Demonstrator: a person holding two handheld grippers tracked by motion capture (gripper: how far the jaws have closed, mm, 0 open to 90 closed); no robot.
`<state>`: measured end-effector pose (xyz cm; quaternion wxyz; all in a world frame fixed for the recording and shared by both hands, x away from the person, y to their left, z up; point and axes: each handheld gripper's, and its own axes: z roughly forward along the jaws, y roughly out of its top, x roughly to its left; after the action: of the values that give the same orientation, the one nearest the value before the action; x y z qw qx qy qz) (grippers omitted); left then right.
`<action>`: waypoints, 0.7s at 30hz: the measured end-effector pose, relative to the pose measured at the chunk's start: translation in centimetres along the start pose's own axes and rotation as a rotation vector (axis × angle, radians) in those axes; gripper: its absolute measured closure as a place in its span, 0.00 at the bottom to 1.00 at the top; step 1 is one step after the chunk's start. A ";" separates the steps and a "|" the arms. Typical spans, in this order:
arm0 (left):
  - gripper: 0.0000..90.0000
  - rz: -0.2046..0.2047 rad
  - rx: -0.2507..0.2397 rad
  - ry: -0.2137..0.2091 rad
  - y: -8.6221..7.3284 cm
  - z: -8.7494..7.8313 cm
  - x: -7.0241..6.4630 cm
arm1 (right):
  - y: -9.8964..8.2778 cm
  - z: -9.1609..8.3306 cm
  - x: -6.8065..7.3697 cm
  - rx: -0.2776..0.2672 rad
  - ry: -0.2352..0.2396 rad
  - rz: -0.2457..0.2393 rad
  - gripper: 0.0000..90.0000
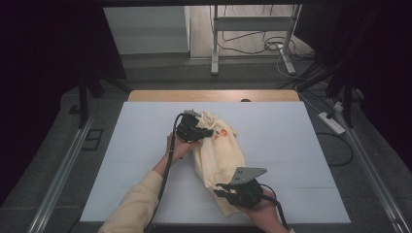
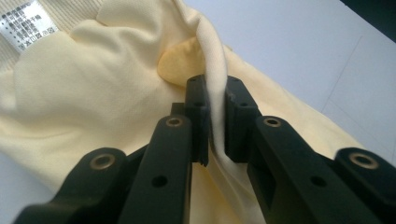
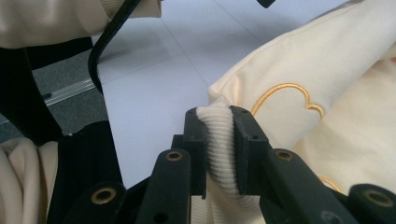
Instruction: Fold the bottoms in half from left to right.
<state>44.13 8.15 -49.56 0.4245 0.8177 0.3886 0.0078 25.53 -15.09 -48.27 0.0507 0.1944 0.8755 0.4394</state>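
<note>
Both grippers clamp the yellow garment [image 1: 219, 150] — left gripper [image 2: 215, 116] on a fold, right gripper [image 3: 219, 140] on ribbed hem; next, pull it flat.

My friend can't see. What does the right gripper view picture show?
The right gripper pinches the ribbed edge of a pale yellow garment between its black jaws. The cloth has a gold heart outline stitched on it and lies on a white table.

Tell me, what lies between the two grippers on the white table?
In the high view, the bunched pale yellow garment spans the stretch from the left gripper to the right gripper; each grips one end.
</note>
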 end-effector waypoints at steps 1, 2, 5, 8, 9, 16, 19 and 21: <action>0.90 -0.001 0.001 -0.001 0.0 0.1 0.0 | 0.0 0.0 0.0 0.000 0.000 0.000 0.86; 0.90 0.000 0.004 0.000 0.0 0.3 -0.1 | -0.1 -0.1 0.0 0.002 -0.004 0.001 0.86; 0.90 0.003 0.014 0.004 0.0 0.7 -0.2 | -0.4 -0.2 -0.2 0.004 -0.007 0.012 0.86; 0.90 0.004 0.021 0.005 0.1 1.2 -0.3 | -0.7 -0.3 -0.4 0.007 -0.012 0.020 0.86; 0.90 0.004 0.023 0.006 0.1 1.3 -0.3 | -0.8 -0.4 -0.4 0.009 -0.015 0.023 0.86; 0.89 0.001 0.029 0.009 0.2 2.2 -0.6 | -1.4 -0.8 -0.9 0.012 -0.030 0.043 0.86; 0.89 -0.001 0.032 0.009 0.2 2.5 -0.7 | -1.6 -1.0 -1.1 0.014 -0.037 0.050 0.86; 0.89 -0.004 0.035 0.009 0.2 2.7 -0.7 | -1.7 -1.1 -1.1 0.011 -0.039 0.055 0.86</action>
<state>44.67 5.75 -50.95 0.4087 0.8242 0.3921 0.0038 25.77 -17.24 -49.05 0.0547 0.2274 0.8711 0.4318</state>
